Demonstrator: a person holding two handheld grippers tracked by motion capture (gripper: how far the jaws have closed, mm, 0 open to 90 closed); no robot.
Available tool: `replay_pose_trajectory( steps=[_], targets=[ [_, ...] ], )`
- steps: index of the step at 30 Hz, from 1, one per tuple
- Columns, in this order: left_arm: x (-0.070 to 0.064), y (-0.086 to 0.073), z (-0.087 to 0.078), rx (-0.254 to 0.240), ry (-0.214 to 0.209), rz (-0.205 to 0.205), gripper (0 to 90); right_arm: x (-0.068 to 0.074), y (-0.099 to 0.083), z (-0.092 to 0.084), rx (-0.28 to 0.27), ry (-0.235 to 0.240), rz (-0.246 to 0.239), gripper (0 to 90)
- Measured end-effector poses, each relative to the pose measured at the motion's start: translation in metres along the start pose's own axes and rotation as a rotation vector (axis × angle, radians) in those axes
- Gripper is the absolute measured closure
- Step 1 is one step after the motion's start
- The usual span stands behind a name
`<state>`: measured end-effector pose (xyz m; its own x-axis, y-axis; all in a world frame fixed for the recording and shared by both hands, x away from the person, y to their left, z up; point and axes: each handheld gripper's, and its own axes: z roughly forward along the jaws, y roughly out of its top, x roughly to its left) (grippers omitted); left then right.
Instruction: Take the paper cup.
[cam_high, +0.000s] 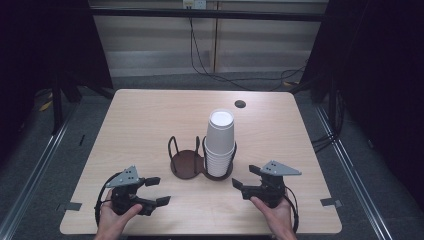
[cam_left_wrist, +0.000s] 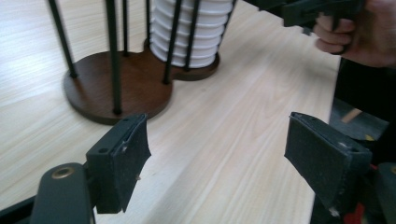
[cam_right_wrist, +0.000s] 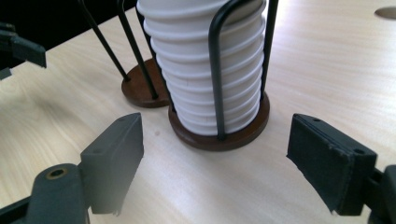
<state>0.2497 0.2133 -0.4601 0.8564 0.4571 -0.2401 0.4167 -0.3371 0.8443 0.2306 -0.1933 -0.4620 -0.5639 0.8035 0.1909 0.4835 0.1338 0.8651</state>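
Cup stack (cam_high: 219, 145) stands upright in the right well of a two-well wire holder (cam_high: 187, 165), near the middle of the bench (cam_high: 150, 115), a little toward the near edge. The left well is bare, so its dark wooden disc shows. The wire hoops hug the lower cups and keep the stack from tipping; the upper part rises free above them, the likely place to take hold.

Left hand-held gripper (cam_high: 152, 191) sits low near the near-left corner, jaws apart with nothing between them, aimed toward the holder. Right hand-held gripper (cam_high: 246, 177) sits by the near edge just right of the holder, jaws likewise spread and empty, facing the stack's lower rings; the right gripper view looks straight at the cups (cam_right_wrist: 205, 70) behind a hoop.

Room: wide bare wood left, right and behind the holder. A small round hole (cam_high: 240, 104) lies near the far edge, well clear. The tight spot, I judge, is the wire hoops: a low sideways approach would meet wire first.
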Motion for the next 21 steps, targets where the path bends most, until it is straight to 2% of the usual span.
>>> replay_pose_trajectory(
  steps=[2,4,7,8,12,15,18,21],
  targets=[
    [0.001,0.0,0.0,-0.004,-0.011,-0.016,21.4,0.0,0.0,0.0,0.009,0.002,0.005,19.7],
    [0.004,-0.001,-0.002,-0.009,-0.005,-0.018,21.4,0.001,0.002,-0.001,0.035,0.05,0.014,27.3],
    [0.004,-0.001,-0.002,-0.011,-0.01,-0.022,21.5,0.005,0.005,-0.004,0.024,0.067,0.011,25.5],
    [0.004,0.0,-0.001,-0.007,-0.013,-0.021,21.5,0.006,0.005,-0.003,0.029,0.075,-0.004,25.3],
    [0.004,0.0,-0.001,-0.005,-0.031,-0.013,21.4,0.007,0.006,-0.002,0.048,0.085,-0.008,25.3],
    [0.003,-0.001,-0.002,-0.004,-0.031,-0.01,20.7,0.009,0.008,-0.003,0.043,0.106,-0.035,25.7],
    [0.002,-0.001,-0.004,0.0,-0.027,0.005,20.7,0.011,0.009,-0.006,0.029,0.135,-0.019,26.4],
    [0.002,-0.001,-0.005,-0.004,-0.033,-0.001,20.8,0.011,0.011,-0.008,0.029,0.137,-0.019,28.8]
  ],
)
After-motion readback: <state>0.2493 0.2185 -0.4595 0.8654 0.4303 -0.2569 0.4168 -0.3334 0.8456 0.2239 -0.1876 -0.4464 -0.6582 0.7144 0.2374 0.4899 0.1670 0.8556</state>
